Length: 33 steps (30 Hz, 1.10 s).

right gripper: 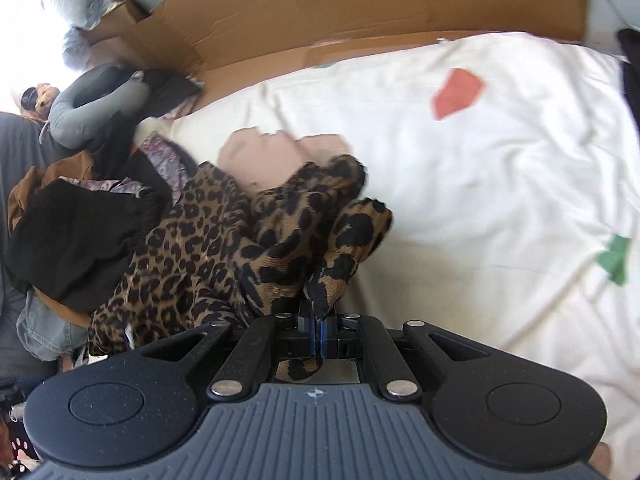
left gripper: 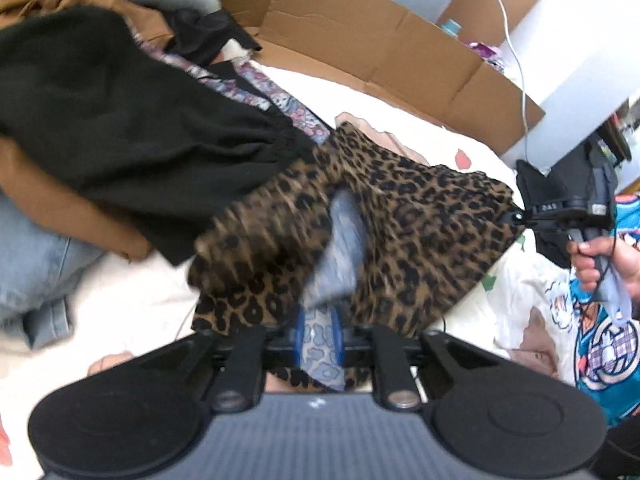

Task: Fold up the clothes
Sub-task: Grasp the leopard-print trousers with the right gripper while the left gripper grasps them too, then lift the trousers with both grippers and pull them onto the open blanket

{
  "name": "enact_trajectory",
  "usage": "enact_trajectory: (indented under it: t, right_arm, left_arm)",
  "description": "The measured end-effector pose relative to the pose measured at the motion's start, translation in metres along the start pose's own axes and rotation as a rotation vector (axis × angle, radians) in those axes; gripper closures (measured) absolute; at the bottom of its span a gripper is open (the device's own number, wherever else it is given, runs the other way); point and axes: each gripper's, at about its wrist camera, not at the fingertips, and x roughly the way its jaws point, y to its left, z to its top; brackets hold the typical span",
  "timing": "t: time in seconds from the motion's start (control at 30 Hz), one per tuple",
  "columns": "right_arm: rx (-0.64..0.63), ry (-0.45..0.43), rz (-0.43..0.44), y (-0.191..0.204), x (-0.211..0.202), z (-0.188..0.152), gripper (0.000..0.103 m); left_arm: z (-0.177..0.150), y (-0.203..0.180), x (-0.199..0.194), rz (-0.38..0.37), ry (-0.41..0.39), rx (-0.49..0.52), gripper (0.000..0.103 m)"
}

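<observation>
A leopard-print garment [left gripper: 404,216] hangs stretched above the white bed sheet [left gripper: 132,292]. My left gripper [left gripper: 320,340] is shut on one edge of it, where the pale grey-blue inside of the cloth shows. The right gripper [left gripper: 520,218] pinches the far corner at the right, held by a hand [left gripper: 600,260]. In the right wrist view my right gripper [right gripper: 318,334] is shut on a bunched fold of the leopard garment [right gripper: 240,240], which trails left toward the clothes pile.
A pile of clothes [left gripper: 100,120] lies at the left: black, brown, floral and light denim pieces. Flattened cardboard [left gripper: 360,40] stands behind the bed. The white sheet [right gripper: 500,160] with coloured patches spreads to the right. A white cable [left gripper: 516,60] hangs at the back.
</observation>
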Motion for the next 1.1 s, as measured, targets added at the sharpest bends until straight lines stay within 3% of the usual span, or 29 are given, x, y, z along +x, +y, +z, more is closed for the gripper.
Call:
enact_trajectory:
  t: [0.2,0.37,0.47,0.53,0.67,0.93,1.1]
  right_arm:
    - [0.03,-0.052,0.019,-0.04,-0.028,-0.029,0.103]
    - [0.127,-0.113,0.046,-0.074,-0.044,-0.049,0.103]
    - [0.16,-0.144,0.065,-0.094,-0.052,-0.061,0.103]
    - [0.184,-0.159,0.08,-0.106,-0.056,-0.067,0.103]
    - [0.275,-0.175,0.133,-0.127,-0.055,-0.077,0.103]
    - [0.25,-0.195,0.17,-0.135,-0.05,-0.089,0.103]
    - [0.308,-0.217,0.219,-0.147,-0.048,-0.098,0.103]
  left_arm:
    - [0.018,-0.036,0.009,-0.029,-0.045,0.05,0.072]
    - [0.033,-0.09,0.042,-0.082,-0.047,0.146,0.071]
    - [0.044,-0.129,0.065,-0.115,-0.04,0.234,0.061]
    - [0.05,-0.154,0.079,-0.134,-0.033,0.296,0.046]
    - [0.058,-0.205,0.106,-0.174,-0.018,0.425,0.044]
    - [0.062,-0.281,0.156,-0.199,0.0,0.618,0.041]
    - [0.062,-0.322,0.172,-0.242,0.057,0.725,0.041]
